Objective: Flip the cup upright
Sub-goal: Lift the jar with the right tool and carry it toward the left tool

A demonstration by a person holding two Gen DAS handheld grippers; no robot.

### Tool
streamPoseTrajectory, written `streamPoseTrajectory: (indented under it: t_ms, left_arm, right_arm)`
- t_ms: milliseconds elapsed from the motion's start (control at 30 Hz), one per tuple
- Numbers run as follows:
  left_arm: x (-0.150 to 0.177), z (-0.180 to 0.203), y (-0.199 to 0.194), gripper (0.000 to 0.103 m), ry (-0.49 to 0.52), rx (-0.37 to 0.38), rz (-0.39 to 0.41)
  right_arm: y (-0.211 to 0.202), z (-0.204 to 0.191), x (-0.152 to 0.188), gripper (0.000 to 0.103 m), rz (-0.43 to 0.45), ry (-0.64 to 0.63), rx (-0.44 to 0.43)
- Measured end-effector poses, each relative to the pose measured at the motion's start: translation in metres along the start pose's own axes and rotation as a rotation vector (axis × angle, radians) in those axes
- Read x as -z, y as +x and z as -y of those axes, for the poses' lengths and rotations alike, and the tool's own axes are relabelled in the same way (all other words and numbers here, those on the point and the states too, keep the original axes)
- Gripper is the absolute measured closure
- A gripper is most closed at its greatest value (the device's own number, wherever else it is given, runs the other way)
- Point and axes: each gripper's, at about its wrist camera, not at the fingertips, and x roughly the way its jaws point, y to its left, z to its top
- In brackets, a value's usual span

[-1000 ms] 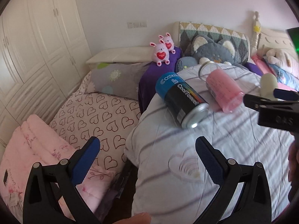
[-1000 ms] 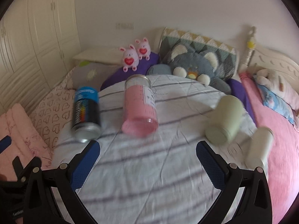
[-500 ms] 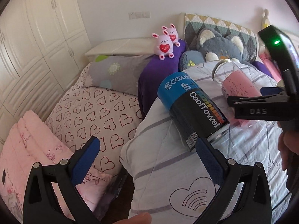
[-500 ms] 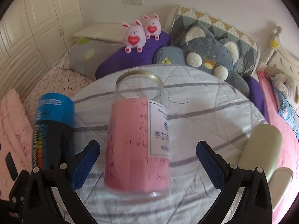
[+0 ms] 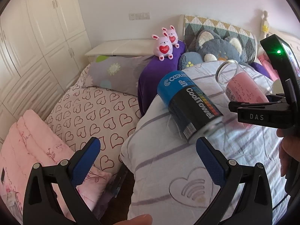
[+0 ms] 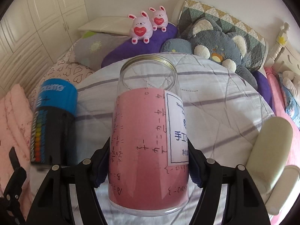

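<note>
A clear cup with a pink paper lining (image 6: pixel 148 140) lies on its side on the striped quilt (image 6: pixel 225 108), its open gold-rimmed mouth pointing away. My right gripper (image 6: pixel 148 161) has closed on its body, both blue pads pressed against its sides. The same cup shows in the left wrist view (image 5: pixel 241 90), with the right gripper (image 5: pixel 262 112) over it. My left gripper (image 5: pixel 148 161) is open and empty, near the quilt's left edge, just short of a blue-and-black can (image 5: pixel 189 106) lying on its side.
The can also shows left of the cup (image 6: pixel 54 123). A pale green bottle (image 6: pixel 271 140) and a cream one (image 6: pixel 281 183) lie at the right. Plush rabbits (image 6: pixel 142 26), a grey plush (image 6: pixel 217 41) and pillows line the far side. A heart-print sheet (image 5: pixel 90 112) lies at the left.
My right gripper moved forward onto the pink cup and closed on it. My left gripper edged closer to the can and stayed open.
</note>
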Motion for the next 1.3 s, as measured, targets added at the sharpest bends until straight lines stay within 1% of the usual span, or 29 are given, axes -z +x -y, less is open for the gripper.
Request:
streamPoseTrajectory:
  t_ms: [133,333,433,533,567,667,733,767,867,967,1100,1133,1167,1233,1300]
  left_arm:
    - [0.009,0.003,-0.018,0.000,0.006,0.011,0.015]
    - [0.028,0.007,-0.052,0.000,0.020,0.036,0.050]
    - [0.044,0.009,-0.069,0.000,0.031,0.051,0.064]
    - [0.062,0.013,-0.079,0.000,0.044,0.069,0.057]
    - [0.070,0.015,-0.083,0.000,0.049,0.073,0.056]
    - [0.088,0.021,-0.092,0.000,0.071,0.091,0.054]
    - [0.102,0.023,-0.097,0.000,0.090,0.102,0.050]
    - [0.109,0.024,-0.099,0.000,0.101,0.093,0.046]
    - [0.119,0.022,-0.102,0.000,0.109,0.100,0.040]
    - [0.128,0.017,-0.105,0.000,0.108,0.085,0.047]
    - [0.133,0.010,-0.110,0.000,0.100,0.078,0.054]
    - [0.134,0.008,-0.112,0.000,0.098,0.077,0.056]
    - [0.134,0.007,-0.113,0.000,0.095,0.077,0.058]
    - [0.136,0.004,-0.117,0.000,0.091,0.075,0.065]
    - [0.136,0.002,-0.122,0.000,0.086,0.072,0.074]
  right_arm:
    - [-0.020,0.001,0.012,0.033,0.022,0.011,0.000]
    - [-0.068,0.002,0.049,0.033,0.070,0.047,0.006]
    - [-0.097,0.004,0.087,0.033,0.097,0.098,-0.002]
    - [-0.116,0.004,0.125,0.033,0.107,0.148,-0.016]
    - [-0.121,0.004,0.144,0.033,0.110,0.178,-0.025]
    - [-0.127,0.003,0.181,0.033,0.113,0.255,-0.036]
    - [-0.128,-0.001,0.196,0.033,0.111,0.293,-0.047]
    - [-0.126,-0.003,0.206,0.033,0.109,0.314,-0.052]
    - [-0.121,-0.006,0.218,0.033,0.103,0.351,-0.052]
    - [-0.113,-0.011,0.227,0.033,0.095,0.362,-0.039]
    - [-0.102,-0.014,0.228,0.033,0.091,0.366,-0.016]
    - [-0.101,-0.015,0.228,0.030,0.092,0.365,-0.011]
    - [-0.100,-0.016,0.227,0.020,0.090,0.367,-0.015]
    - [-0.101,-0.015,0.226,0.020,0.089,0.368,0.011]
    - [-0.106,-0.017,0.229,0.020,0.098,0.362,0.013]
